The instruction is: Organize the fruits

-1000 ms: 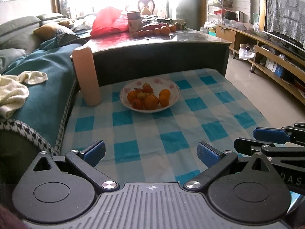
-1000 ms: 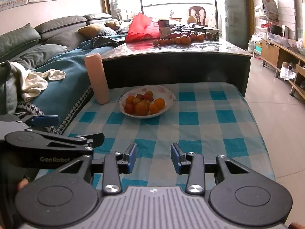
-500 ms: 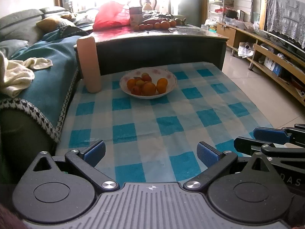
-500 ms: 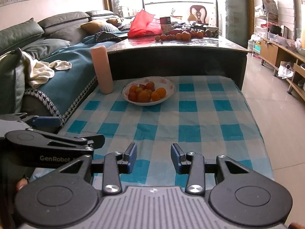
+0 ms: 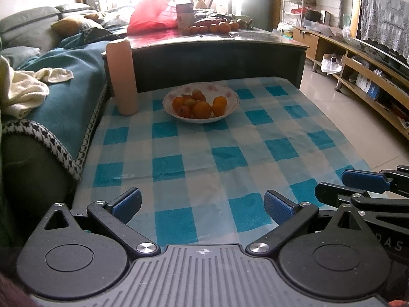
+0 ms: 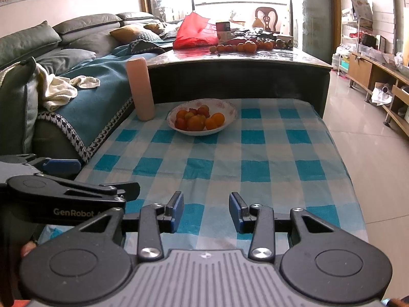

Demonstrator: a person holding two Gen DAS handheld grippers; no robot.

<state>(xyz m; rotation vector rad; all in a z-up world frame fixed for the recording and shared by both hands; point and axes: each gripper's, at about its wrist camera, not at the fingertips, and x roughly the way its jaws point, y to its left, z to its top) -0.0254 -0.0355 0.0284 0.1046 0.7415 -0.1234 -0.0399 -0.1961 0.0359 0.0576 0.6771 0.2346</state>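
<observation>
Sunlit living room: a grey sofa draped in a teal blanket runs along the left, and a low wooden shelf unit lines the right wall. Beyond, a dark glossy bench carries a red bag and a row of loose oranges. Nearer the cameras, a lower bench covered by a blue-and-white checked cloth fills the middle of both views. At its far left corner a tall pink cylinder stands upright, just beside a white floral bowl. Inside the bowl lies a pile of fruits, orange and red ones mixed; I cannot tell how many.

Both tongs hover over the near edge of the cloth, well apart from the bowl. Left tongs stand wide open with nothing between the blue pads. Right tongs are parted more narrowly, also empty. Each tool shows at the edge of the other's view.
</observation>
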